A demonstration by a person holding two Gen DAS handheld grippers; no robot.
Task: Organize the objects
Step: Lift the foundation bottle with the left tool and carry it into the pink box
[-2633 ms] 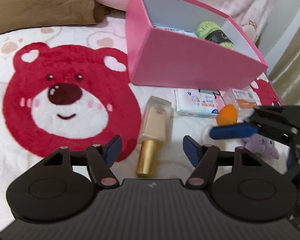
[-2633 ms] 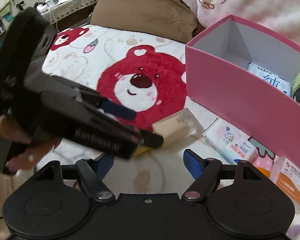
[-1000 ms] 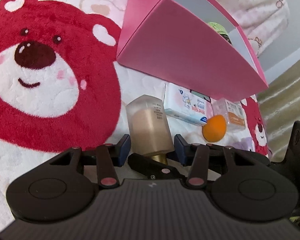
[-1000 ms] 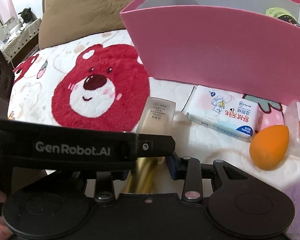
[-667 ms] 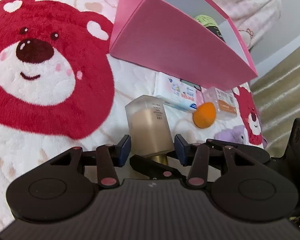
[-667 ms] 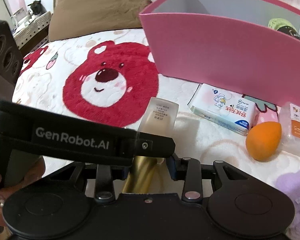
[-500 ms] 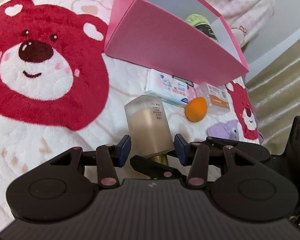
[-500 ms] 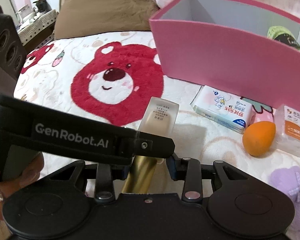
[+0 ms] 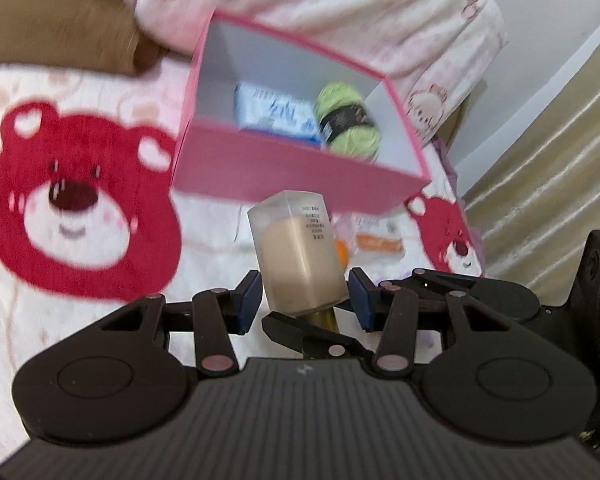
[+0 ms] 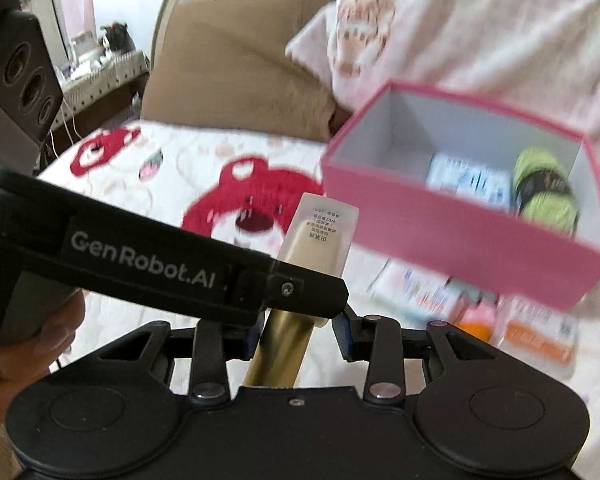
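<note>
A beige foundation bottle (image 9: 296, 256) with a gold cap (image 10: 280, 344) is held in the air by both grippers. My left gripper (image 9: 302, 304) is shut on its body, and my right gripper (image 10: 298, 330) is shut on its cap end (image 10: 280, 344). The bottle (image 10: 320, 236) hangs in front of the open pink box (image 9: 292, 168), which holds a blue-white tissue pack (image 9: 276, 116) and a green yarn ball (image 9: 348, 128). The box shows in the right wrist view too (image 10: 460, 236).
On the bear-print blanket (image 9: 80, 216) by the box lie an orange sponge (image 10: 474, 326), a small orange-labelled packet (image 10: 538, 332) and a white wipes pack (image 10: 416, 288). A brown pillow (image 10: 236, 80) and a pink blanket (image 9: 340, 8) lie behind. A curtain (image 9: 548, 152) hangs on the right.
Both grippers closed on the bottle on the blanket and lifted it. The views have risen, so the inside of the pink box now shows.
</note>
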